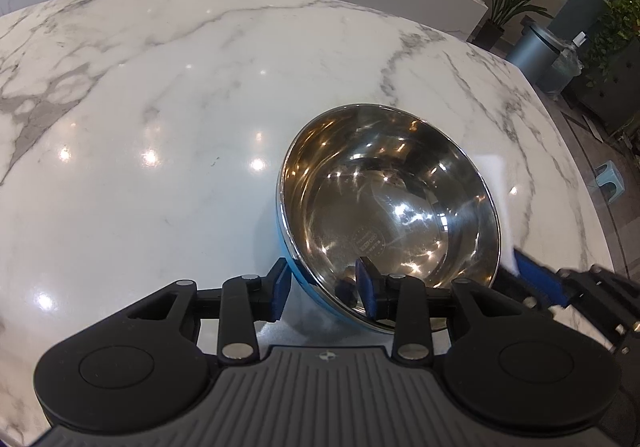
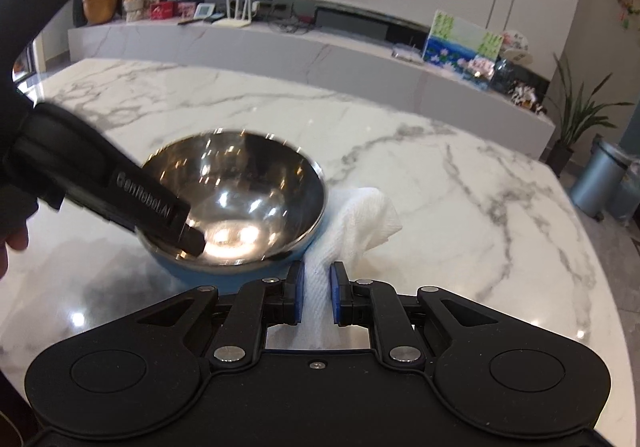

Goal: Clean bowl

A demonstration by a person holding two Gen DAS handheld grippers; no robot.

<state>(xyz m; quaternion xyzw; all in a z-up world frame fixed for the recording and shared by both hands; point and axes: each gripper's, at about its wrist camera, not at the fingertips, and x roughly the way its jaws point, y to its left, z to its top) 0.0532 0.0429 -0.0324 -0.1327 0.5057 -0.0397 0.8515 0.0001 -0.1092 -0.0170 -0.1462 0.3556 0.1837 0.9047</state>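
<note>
A steel bowl [image 1: 388,215] with a blue outside stands on the marble table [image 1: 160,127], slightly tilted. My left gripper [image 1: 324,289] is shut on its near rim, with one pad inside and one against the blue wall. The right wrist view shows the same bowl [image 2: 240,191], with the left gripper's inner finger [image 2: 192,239] reaching over the rim. My right gripper [image 2: 317,295] is shut on a crumpled white paper towel [image 2: 360,219]. The towel lies against the bowl's right outer side, outside the bowl. In the left wrist view the right gripper [image 1: 540,281] and towel [image 1: 506,243] show beside the bowl.
A person's hand [image 2: 10,243] holds the left gripper at the left edge. The table's curved edge [image 2: 580,215] runs along the right, with a grey bin [image 2: 600,177] and a potted plant [image 2: 576,119] beyond it. A long marble ledge [image 2: 280,43] with small items runs behind.
</note>
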